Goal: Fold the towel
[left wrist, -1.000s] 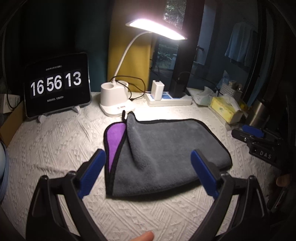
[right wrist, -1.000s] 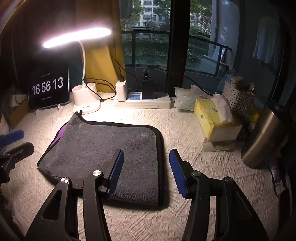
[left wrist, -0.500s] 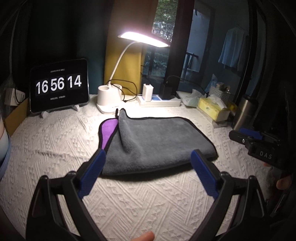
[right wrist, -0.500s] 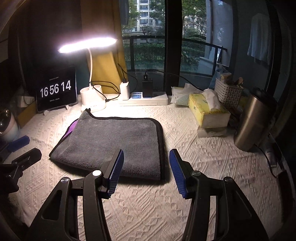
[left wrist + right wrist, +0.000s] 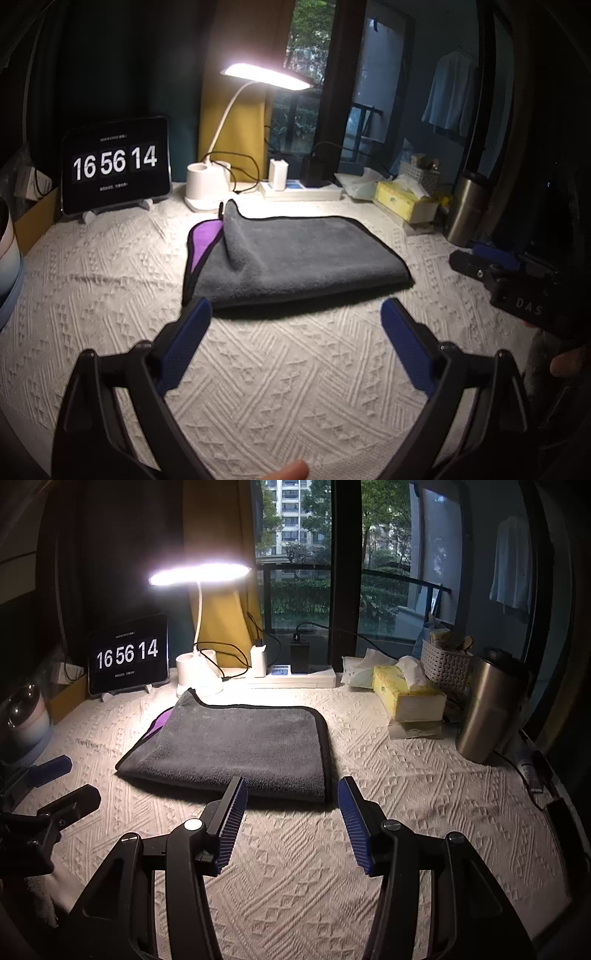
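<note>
Towel folding is looking well along: the grey plush towel with black piping and a purple underside (image 5: pixel 295 258) is lying doubled on the white textured tablecloth (image 5: pixel 295 387), purple showing only at its left end. From the left hand-held gripper (image 5: pixel 295 317), whose blue-padded fingers are standing wide apart and holding nothing, the towel is sitting at 12 o'clock, just beyond the fingertips. From the right hand-held gripper (image 5: pixel 290 794), also spread wide and empty, the towel (image 5: pixel 236 746) is lying at about 11 o'clock, its near right corner just ahead of the gap between the tips. The towel's long axis is running left to right across both views, so each gripper is facing a long folded edge; neither is touching it. The right gripper is probably sitting slightly nearer that corner. Bare cloth is surrounding the near and side edges, giving room to move. At the far edge, the white desk lamp base (image 5: pixel 201 184) is crowding the raised corner, and the yellow tissue box (image 5: pixel 406 698) is standing at 2 o'clock.
</note>
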The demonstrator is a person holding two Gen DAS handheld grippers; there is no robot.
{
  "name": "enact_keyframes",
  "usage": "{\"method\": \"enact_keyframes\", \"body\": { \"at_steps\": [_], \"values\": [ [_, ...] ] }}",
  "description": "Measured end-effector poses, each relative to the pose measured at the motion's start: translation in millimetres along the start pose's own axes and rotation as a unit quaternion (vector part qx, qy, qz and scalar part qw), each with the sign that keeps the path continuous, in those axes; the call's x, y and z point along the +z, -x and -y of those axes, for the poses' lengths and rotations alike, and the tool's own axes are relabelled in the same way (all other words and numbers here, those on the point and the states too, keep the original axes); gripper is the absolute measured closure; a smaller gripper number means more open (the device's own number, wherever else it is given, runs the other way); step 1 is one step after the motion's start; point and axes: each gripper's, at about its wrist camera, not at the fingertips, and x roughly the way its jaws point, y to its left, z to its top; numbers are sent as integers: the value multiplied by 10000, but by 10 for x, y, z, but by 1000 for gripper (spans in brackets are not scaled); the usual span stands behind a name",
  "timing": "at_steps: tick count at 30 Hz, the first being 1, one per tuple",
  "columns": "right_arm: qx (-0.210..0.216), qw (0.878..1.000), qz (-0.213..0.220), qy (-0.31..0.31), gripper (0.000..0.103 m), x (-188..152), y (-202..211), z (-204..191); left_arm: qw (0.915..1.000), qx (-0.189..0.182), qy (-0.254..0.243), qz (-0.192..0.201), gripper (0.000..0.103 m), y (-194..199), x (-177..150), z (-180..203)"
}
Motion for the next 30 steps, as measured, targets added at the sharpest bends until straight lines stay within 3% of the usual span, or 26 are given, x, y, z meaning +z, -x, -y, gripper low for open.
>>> {"method": "enact_keyframes", "body": {
  "at_steps": [13,24,30],
  "values": [
    [70,9997,208,103,49,-264,259,-102,9988,9,-191,445,9,314,-232,-20],
    [51,9972,736,79,49,-530,589,-211,9941,110,-272,1044,9,665,-378,-60],
    [-195,9943,1035,192,48,-603,789,-265,9907,145,-323,1316,9,801,-416,-77]
  ]
}}
